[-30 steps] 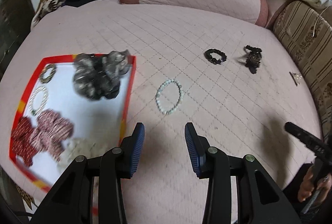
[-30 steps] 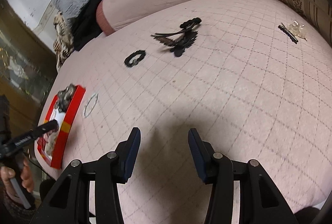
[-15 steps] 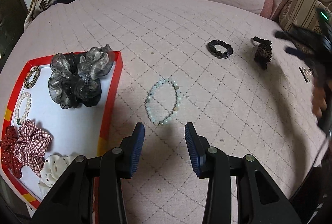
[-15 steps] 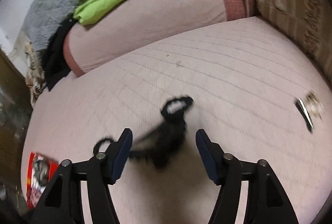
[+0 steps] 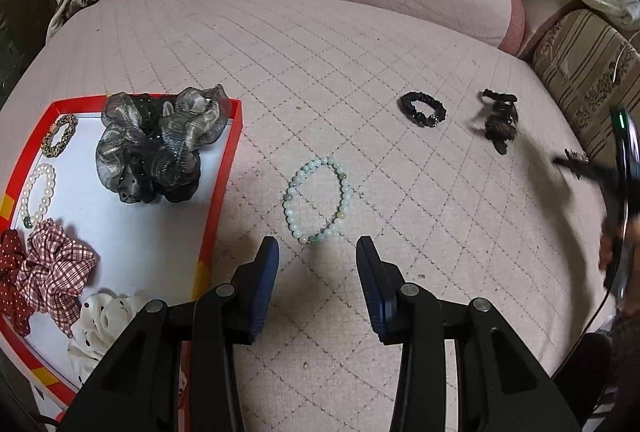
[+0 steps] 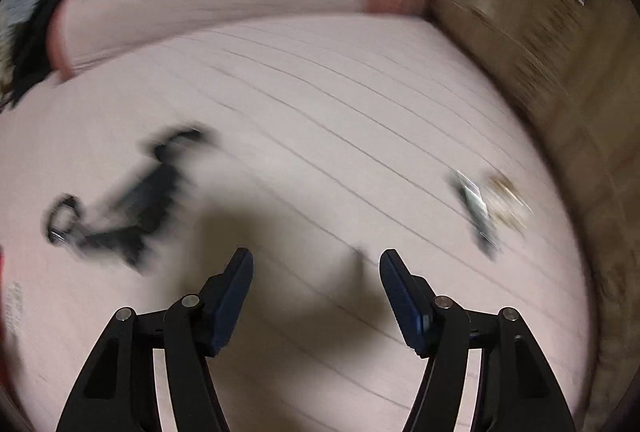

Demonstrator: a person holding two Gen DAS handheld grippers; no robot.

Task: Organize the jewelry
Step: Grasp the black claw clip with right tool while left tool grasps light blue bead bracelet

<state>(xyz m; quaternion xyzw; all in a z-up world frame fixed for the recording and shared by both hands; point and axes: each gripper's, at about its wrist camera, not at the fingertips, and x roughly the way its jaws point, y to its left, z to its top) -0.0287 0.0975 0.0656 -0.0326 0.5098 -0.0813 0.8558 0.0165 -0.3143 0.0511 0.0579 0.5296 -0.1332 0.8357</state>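
Left wrist view: the left gripper (image 5: pixel 316 264) hangs wide open and empty just near of a pale bead bracelet (image 5: pixel 318 199) lying on the pink quilt (image 5: pixel 320 72), right of the red-rimmed tray (image 5: pixel 224 168); the step looks like picking it up, which calls for lowering and closing on the beads. Right wrist view, badly blurred: the right gripper (image 6: pixel 316 272) is wide open and empty above the quilt, between a dark hair clip (image 6: pixel 136 204) to the left and a small clip (image 6: pixel 478 216) to the right.

Glossy pale beads form the bracelet (image 5: pixel 318 201), lying on matt quilted cloth bedcover (image 5: pixel 320 64); sheer shimmery fabric scrunchie (image 5: pixel 160 144).
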